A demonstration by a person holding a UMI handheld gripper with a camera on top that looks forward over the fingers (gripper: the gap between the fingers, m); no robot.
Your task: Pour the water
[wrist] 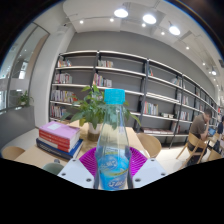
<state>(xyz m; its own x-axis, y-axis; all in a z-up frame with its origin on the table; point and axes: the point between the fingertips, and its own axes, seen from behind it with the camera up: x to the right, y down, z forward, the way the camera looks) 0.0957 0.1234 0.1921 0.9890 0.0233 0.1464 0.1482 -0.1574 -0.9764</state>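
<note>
Closest in, the gripper has its two fingers closed against the sides of a clear water bottle, the pink pads pressing it from nine and three o'clock. The bottle stands upright, straight ahead at twelve o'clock, its light blue cap still on. No cup or glass to receive the water is visible.

Just beyond, at about ten o'clock, a stack of books lies on the pale wooden table. Behind the bottle a leafy potted plant spreads, partly hidden by it. Farther out at two o'clock a person sits at another table. Long bookshelves line the back wall under round ceiling lights.

To my eye, pouring has not begun. To do it well, the cap must come off first, then the grip should hold firm on the bottle's body while it tips slowly towards a vessel, well apart from the books, so that no water reaches them.
</note>
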